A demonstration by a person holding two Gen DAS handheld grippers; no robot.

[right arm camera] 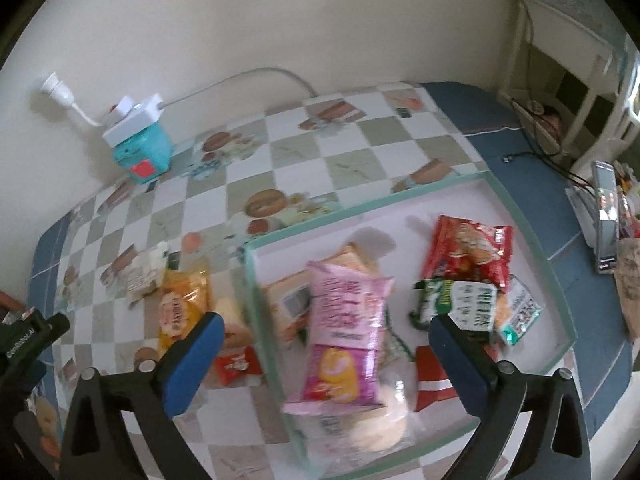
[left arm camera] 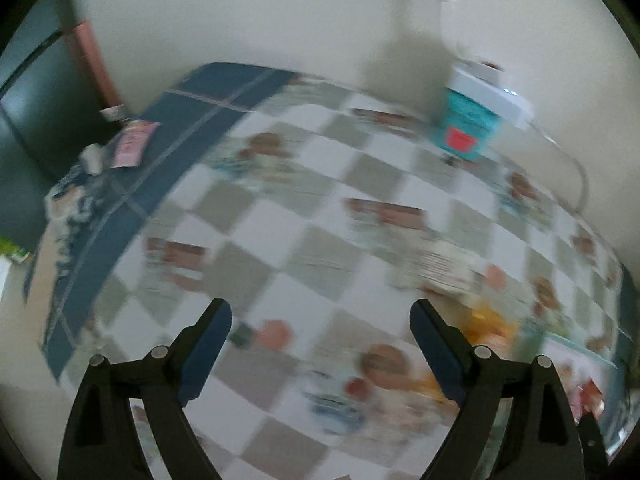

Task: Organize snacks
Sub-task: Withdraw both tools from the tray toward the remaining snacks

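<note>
Both the left gripper (left arm camera: 320, 322) and right gripper (right arm camera: 326, 334) gape, empty; pink packet (right arm camera: 344, 332) lies in the tray (right arm camera: 532, 236), print perhaps unreadable.

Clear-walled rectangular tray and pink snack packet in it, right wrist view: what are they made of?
The clear-walled rectangular tray looks like glass or clear acrylic: see-through walls with greenish edges, which suggests glass, over a white base. The pink snack packet looks like glossy plastic film: it catches highlights, wrinkles, and has crimped ends.
</note>
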